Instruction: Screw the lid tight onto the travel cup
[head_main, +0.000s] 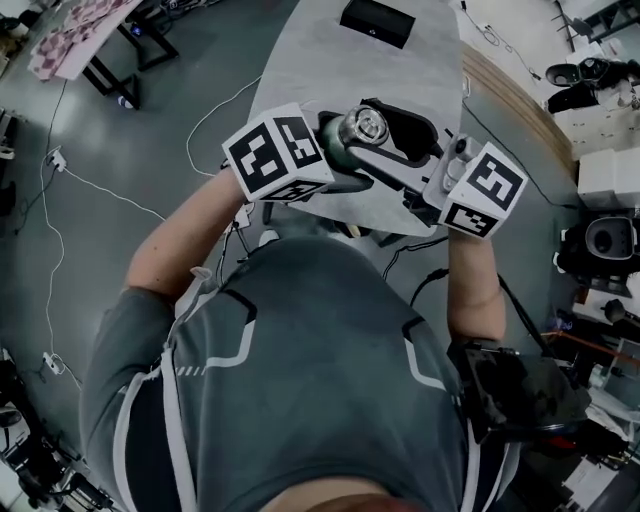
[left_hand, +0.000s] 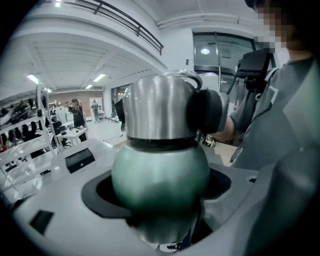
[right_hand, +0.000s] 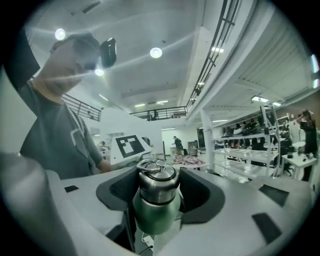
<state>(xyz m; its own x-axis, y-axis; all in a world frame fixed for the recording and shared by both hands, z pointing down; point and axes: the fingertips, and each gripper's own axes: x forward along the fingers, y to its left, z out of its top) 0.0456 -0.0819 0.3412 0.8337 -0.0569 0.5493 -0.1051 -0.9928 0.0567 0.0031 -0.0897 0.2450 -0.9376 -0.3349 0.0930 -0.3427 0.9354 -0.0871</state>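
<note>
The travel cup has a green body (left_hand: 160, 175) and a steel lid (left_hand: 160, 107) with a ring handle on top. In the head view it is held up over the near end of the grey table (head_main: 330, 60), lid (head_main: 362, 125) upward. My left gripper (left_hand: 160, 190) is shut on the green body from the left (head_main: 340, 165). My right gripper (right_hand: 157, 192) reaches in from the right (head_main: 388, 140). Its jaws stand wide around the lid (right_hand: 157, 180), with the dark pads (right_hand: 200, 195) close on both sides, not visibly pressing. One pad (left_hand: 205, 110) shows beside the lid in the left gripper view.
A black box (head_main: 377, 22) lies at the table's far end, also in the left gripper view (left_hand: 80, 160). A wooden-edged bench (head_main: 510, 100) runs along the right, with equipment (head_main: 608, 240) beyond. White cables (head_main: 100, 185) trail over the floor at the left.
</note>
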